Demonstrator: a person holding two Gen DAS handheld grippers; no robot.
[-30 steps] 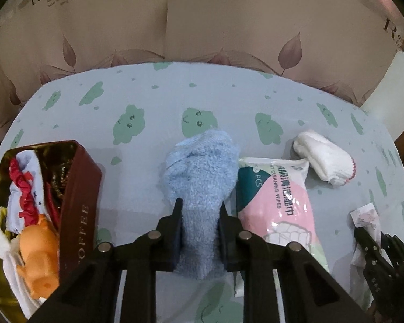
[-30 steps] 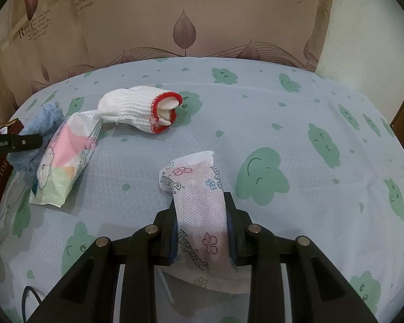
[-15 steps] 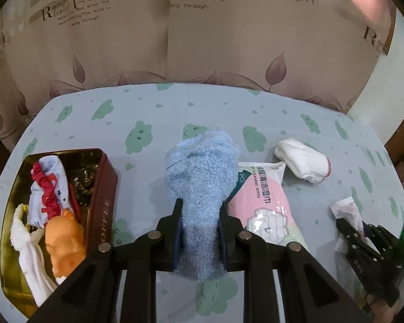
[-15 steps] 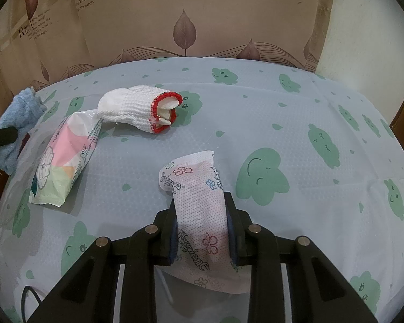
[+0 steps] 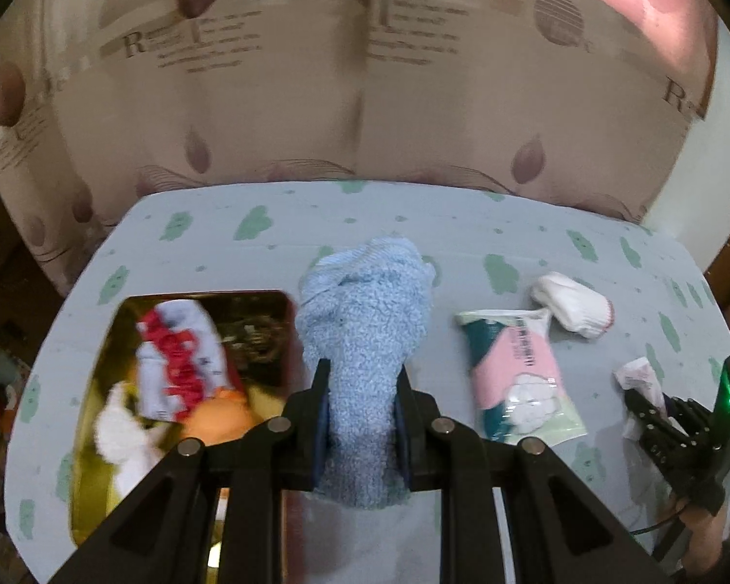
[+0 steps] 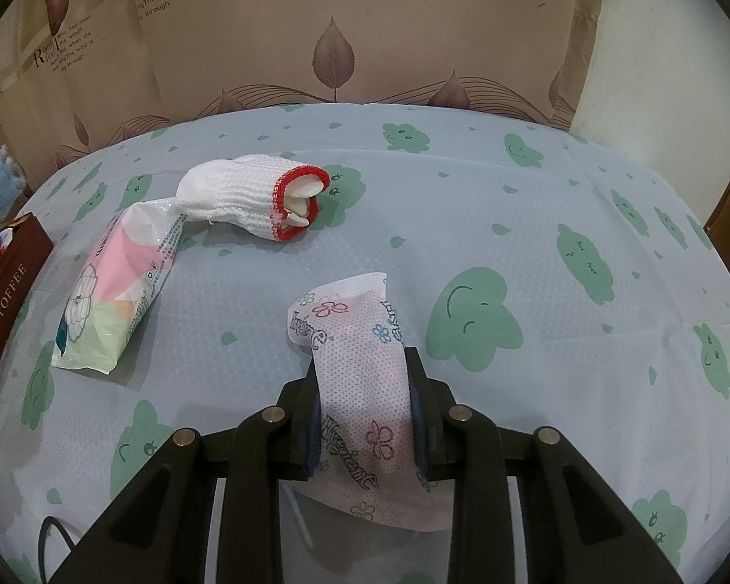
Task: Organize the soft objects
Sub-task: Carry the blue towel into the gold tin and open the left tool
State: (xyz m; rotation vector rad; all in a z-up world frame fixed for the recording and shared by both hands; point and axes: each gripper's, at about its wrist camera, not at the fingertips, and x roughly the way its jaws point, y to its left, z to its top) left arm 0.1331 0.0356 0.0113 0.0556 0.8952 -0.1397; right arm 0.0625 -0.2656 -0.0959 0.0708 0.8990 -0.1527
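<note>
- My left gripper [image 5: 360, 406] is clenched on the fluffy blue sock [image 5: 365, 340], which is pinched between the two pads and hangs clear above the table [image 5: 316, 214], its bunched upper end over the right wall of the toffee tin [image 5: 287, 340].
- The tin lies open to the left below the sock. In it are a white cloth with red trim [image 5: 177, 350], an orange soft toy [image 5: 216, 418] and a white fuzzy piece [image 5: 121, 443]; the view there is blurred.
- Just to the right of the sock, a pink and green wipes pack [image 5: 516, 374] lies flat on the cloth.
- A rolled white glove with a red cuff [image 6: 253, 199] touches the far end of that pack.
- My right gripper [image 6: 362, 409] is closed on a flowered tissue packet [image 6: 360, 360], whose far end rests on the table, well apart from the glove and the wipes.
- A beige leaf-printed curtain [image 6: 336, 24] hangs behind the table.
- Nothing lies between the sock and the tin's opening.
</note>
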